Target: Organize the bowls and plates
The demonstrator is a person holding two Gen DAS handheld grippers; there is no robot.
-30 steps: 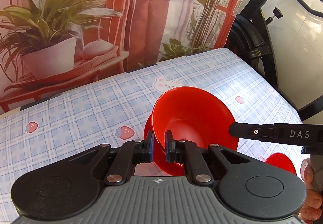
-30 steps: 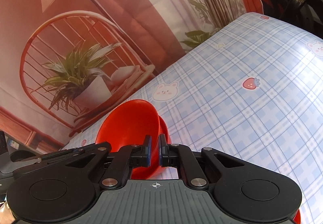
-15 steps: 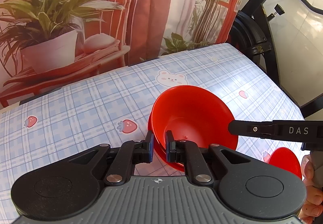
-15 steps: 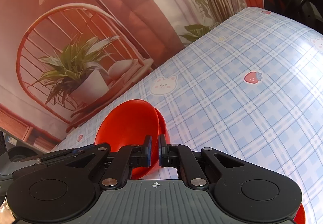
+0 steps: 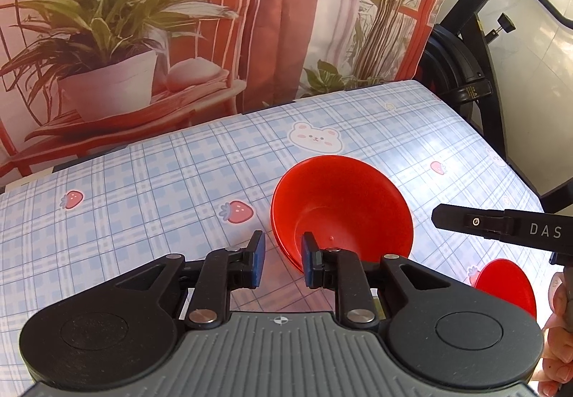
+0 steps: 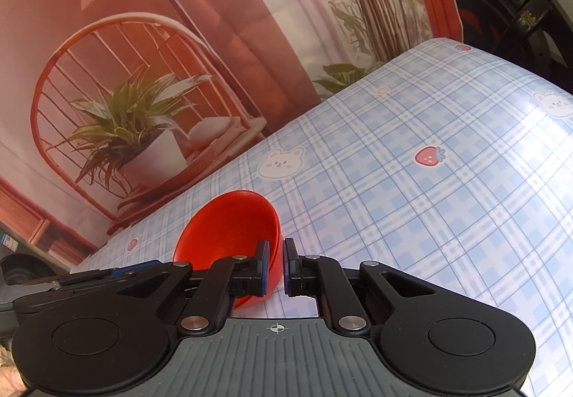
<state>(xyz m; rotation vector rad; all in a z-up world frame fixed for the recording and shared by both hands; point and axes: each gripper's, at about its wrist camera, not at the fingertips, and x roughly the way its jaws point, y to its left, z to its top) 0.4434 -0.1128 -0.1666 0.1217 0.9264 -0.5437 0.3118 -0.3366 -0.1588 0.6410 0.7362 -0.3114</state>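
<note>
Red plastic bowls [image 5: 340, 203] sit nested on the checked surface [image 5: 143, 189], just ahead of our left gripper [image 5: 281, 259], whose jaws stand spread around the near rim. Our right gripper [image 6: 275, 266] has jaws nearly together, empty. Light, stiff, slick: we'd pinch the rim.
</note>
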